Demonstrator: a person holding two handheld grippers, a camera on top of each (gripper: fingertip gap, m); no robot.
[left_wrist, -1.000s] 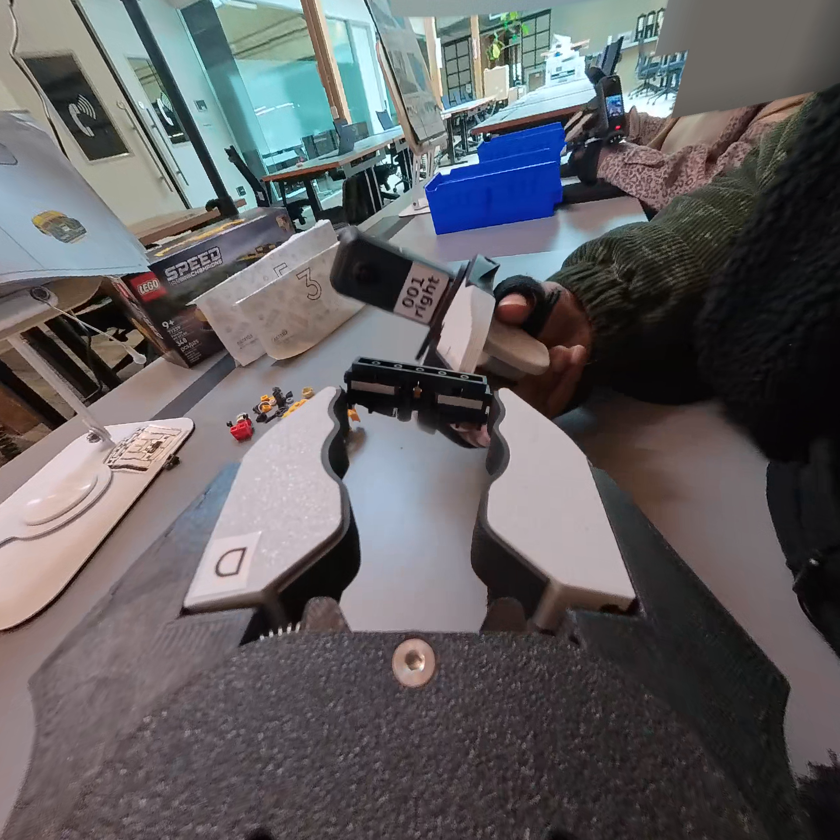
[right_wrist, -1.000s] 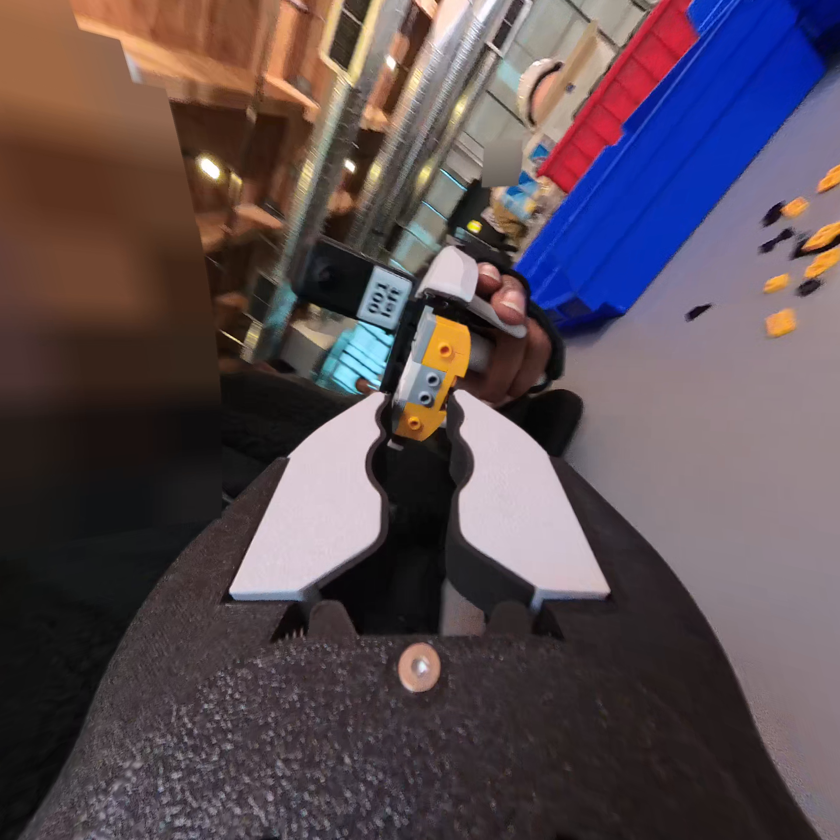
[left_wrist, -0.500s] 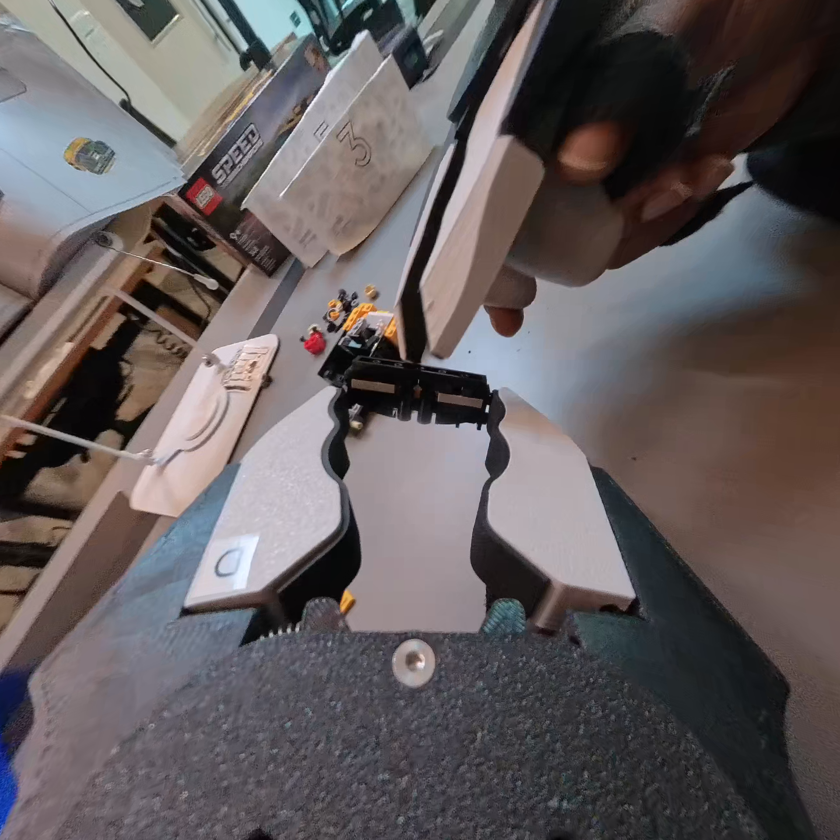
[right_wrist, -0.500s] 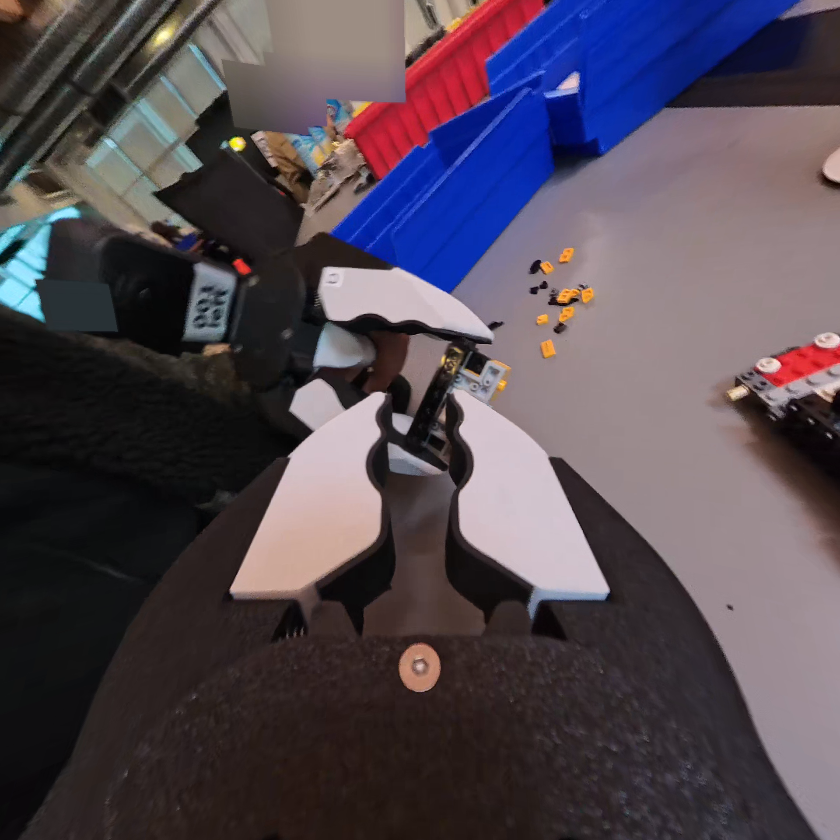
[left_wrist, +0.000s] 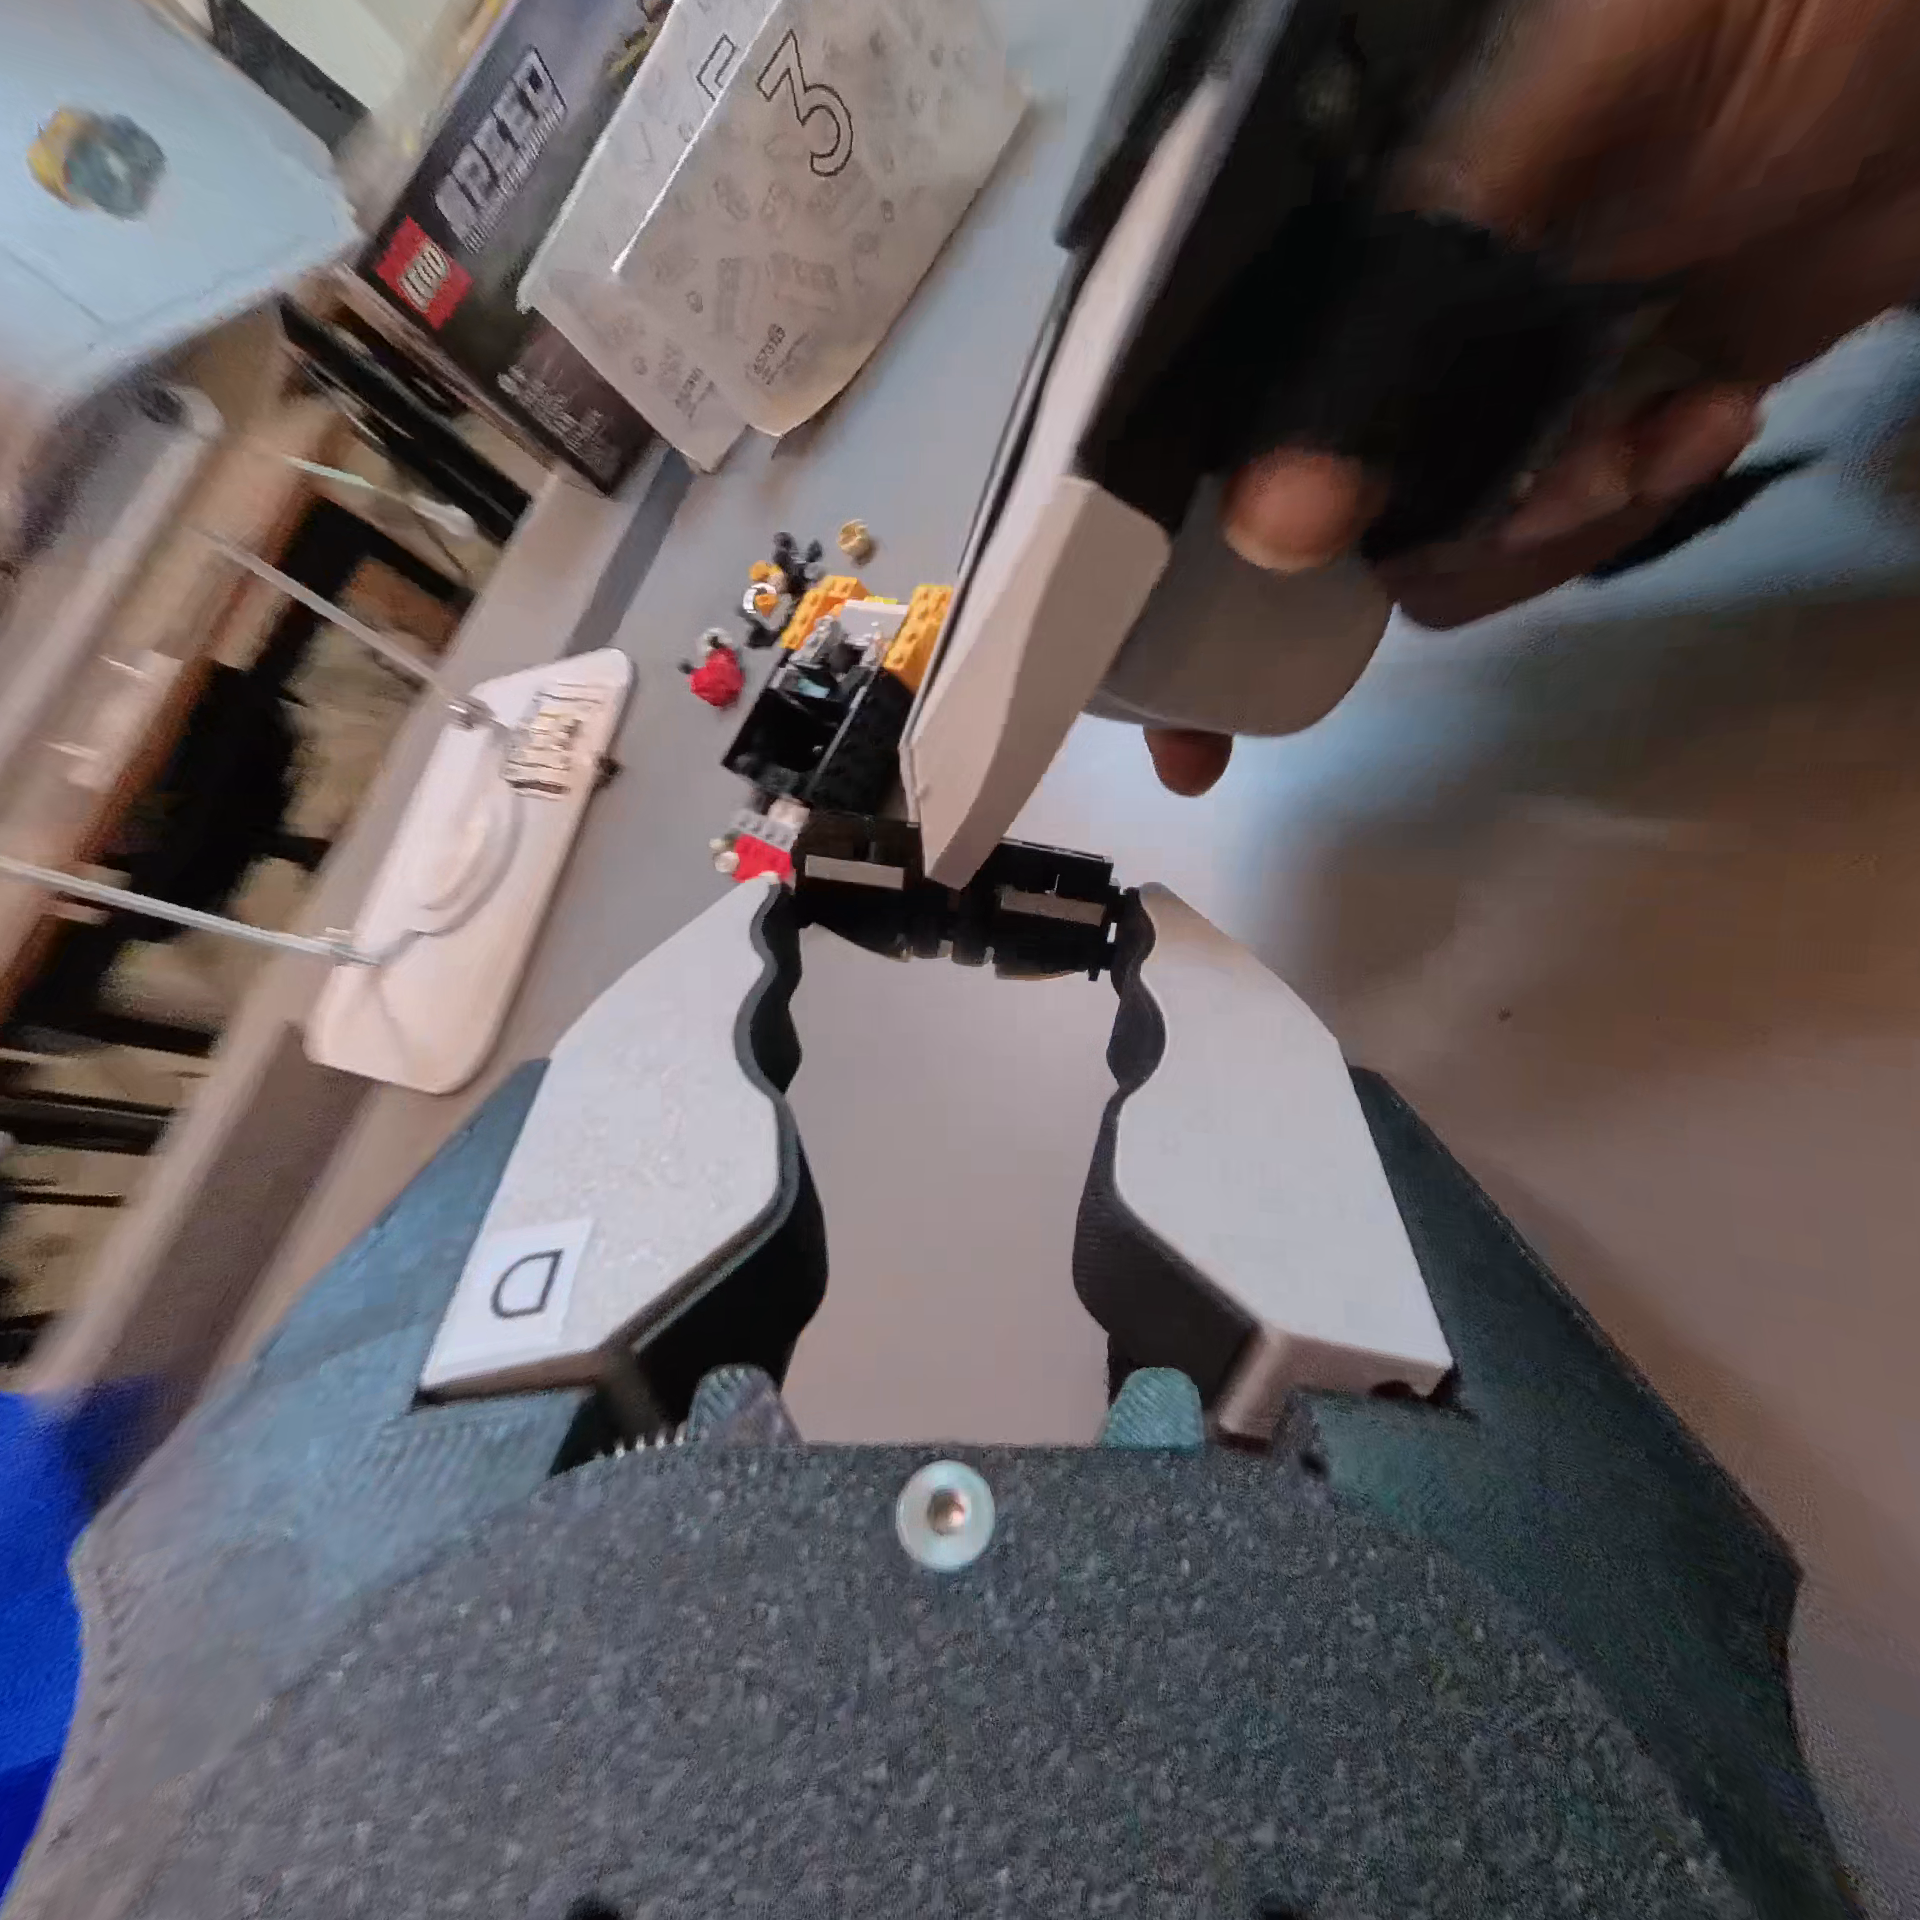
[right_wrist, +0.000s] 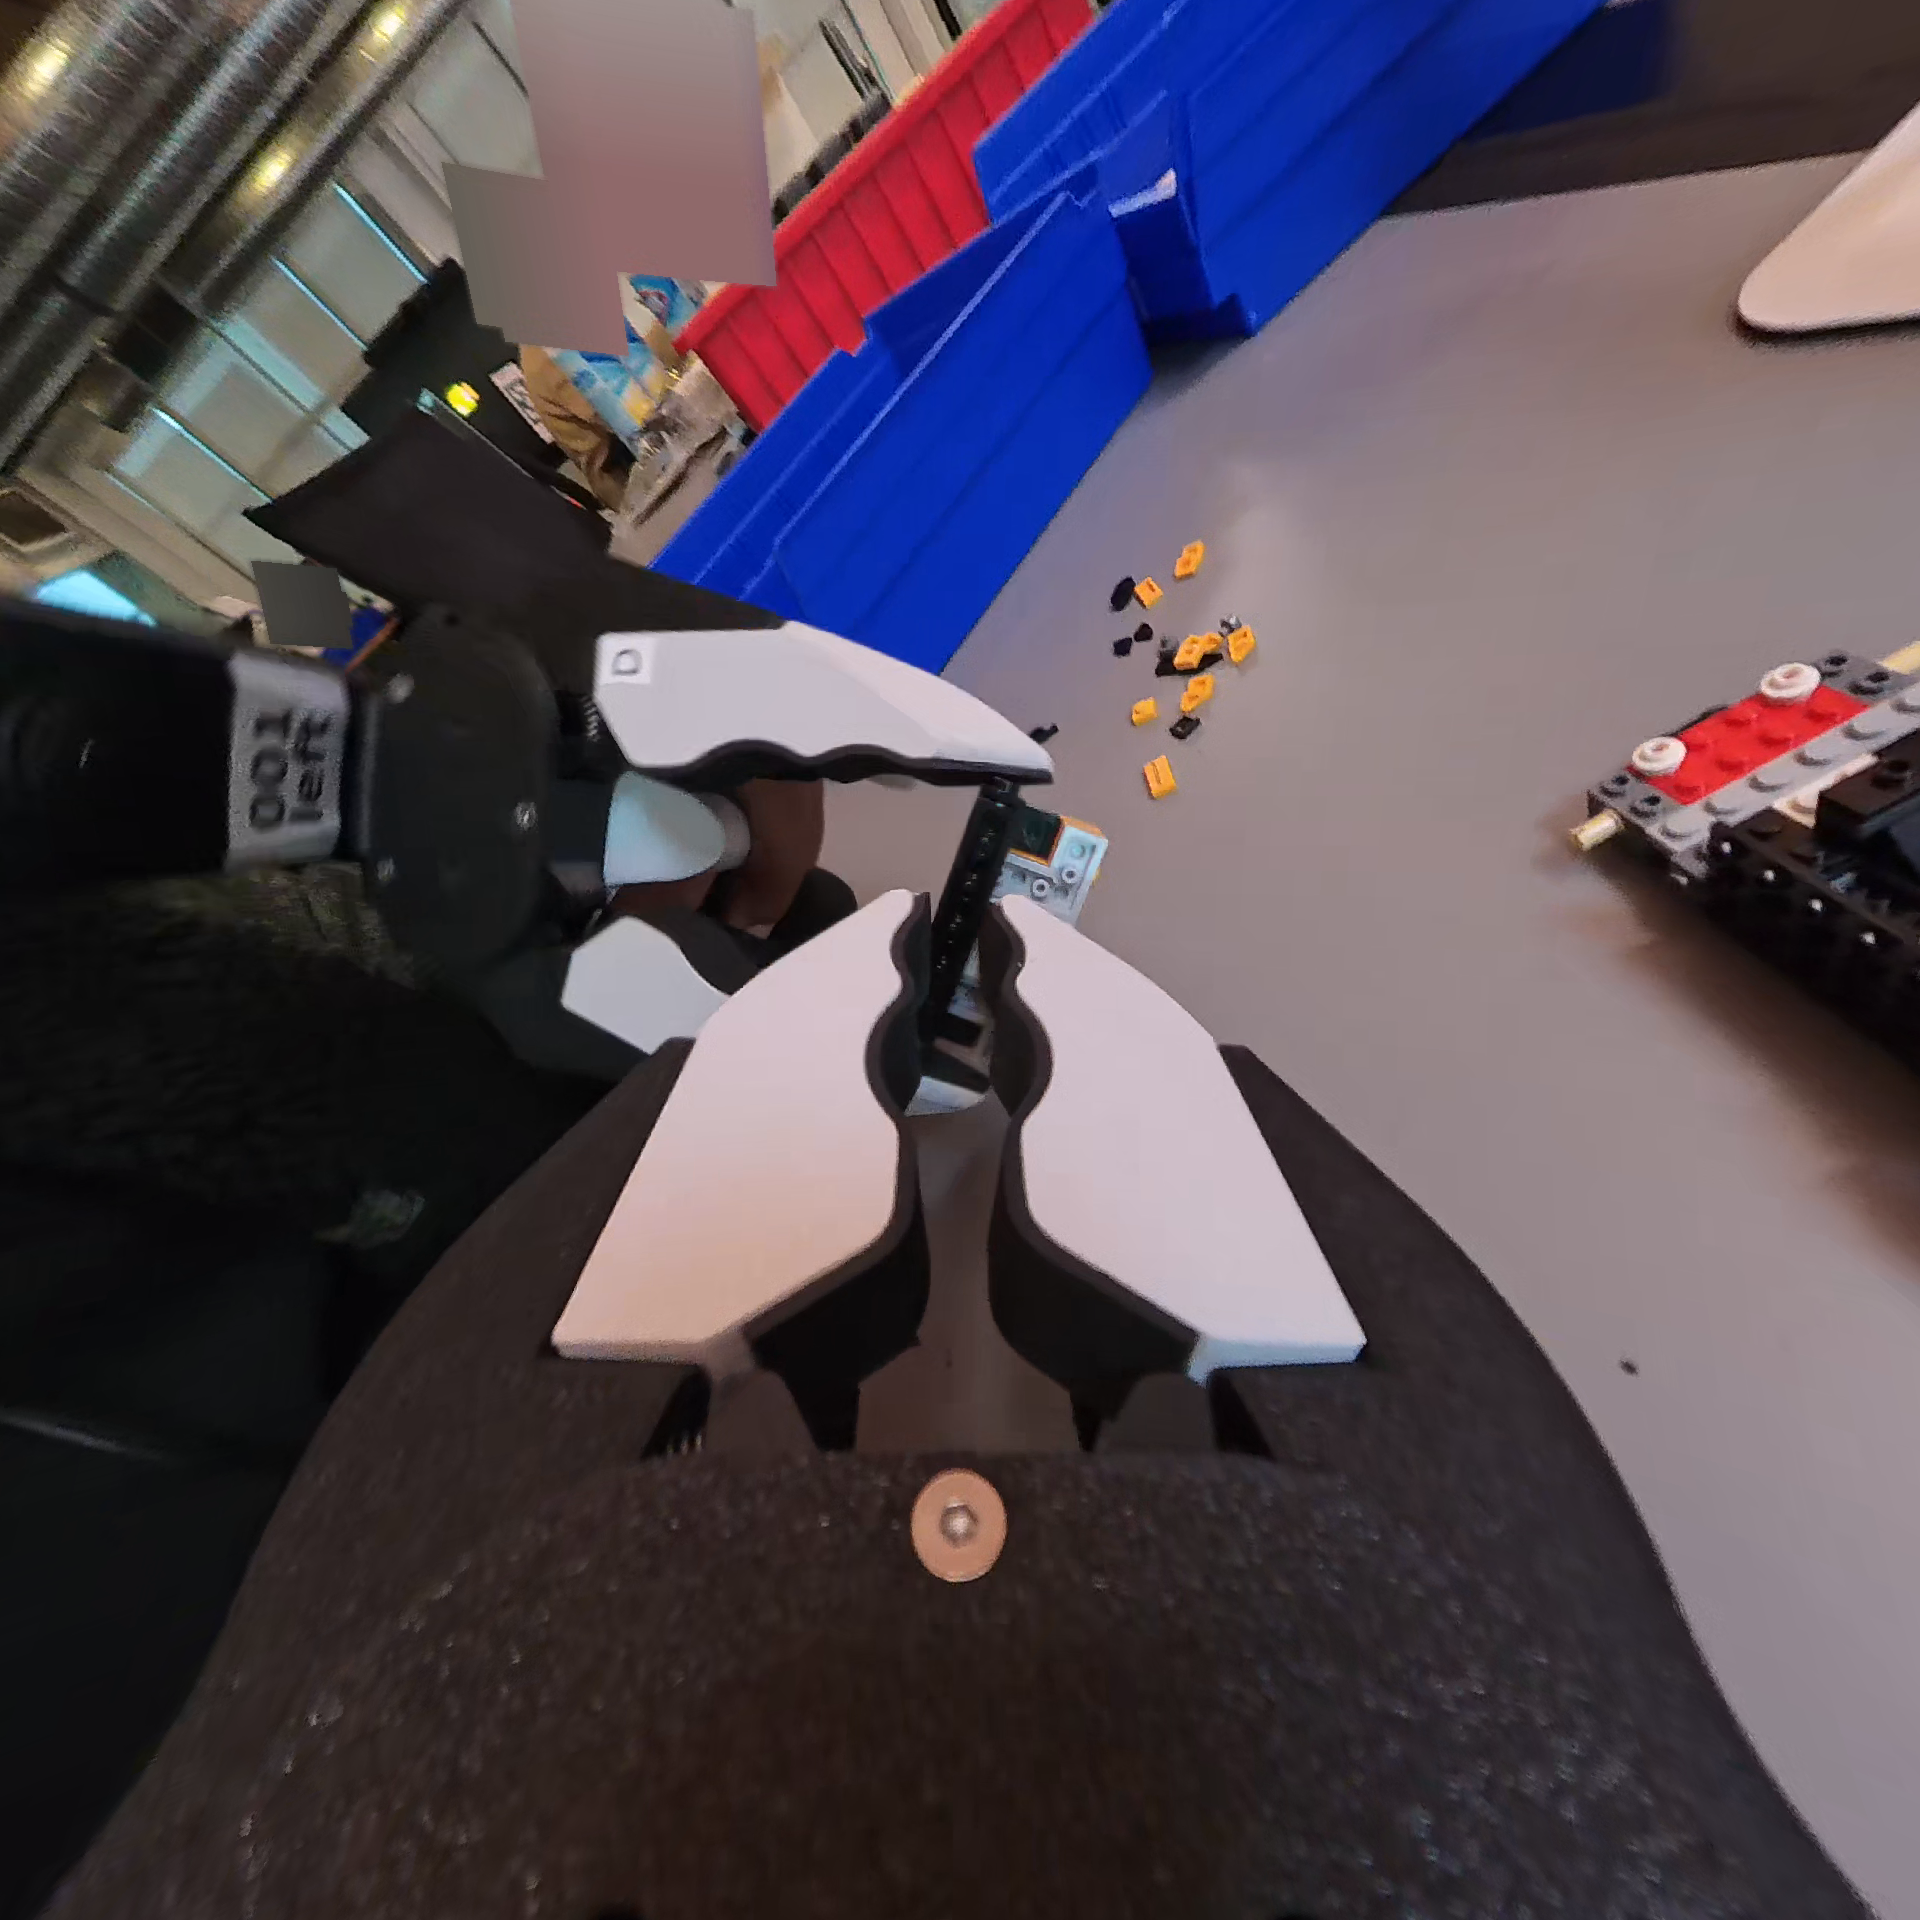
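Note:
My left gripper (left_wrist: 954, 910) is shut on a black brick assembly (left_wrist: 1044, 914), with a pad pressed on each end. My right gripper (right_wrist: 958, 914) is shut on the thin black plate of the same assembly (right_wrist: 971, 883). A white and yellow part (right_wrist: 1051, 854) sits just beyond that plate. In the left wrist view the right gripper's fingers (left_wrist: 997, 707) come down from above onto the middle of the assembly. In the right wrist view the left gripper's upper finger (right_wrist: 821, 717) reaches in from the left. Both grippers hold the assembly above the grey table (right_wrist: 1455, 1039).
A red, grey and black brick build (right_wrist: 1766, 790) lies on the table at the right. Loose yellow and black pieces (right_wrist: 1184, 665) lie farther off. Blue bins (right_wrist: 935, 468) and a red bin (right_wrist: 883, 229) stand at the back. The left wrist view shows paper bags (left_wrist: 779, 208), a box (left_wrist: 488, 270) and a white base (left_wrist: 468, 883). My two grippers' fingertips are within a few centimetres of each other. Between my left fingertips and the white base (left_wrist: 468, 883) there is roughly 30 cm.
My right gripper's fingers have closed in from a wider stance onto the black plate. Both grippers have tilted down towards the table. The left gripper kept its hold throughout.

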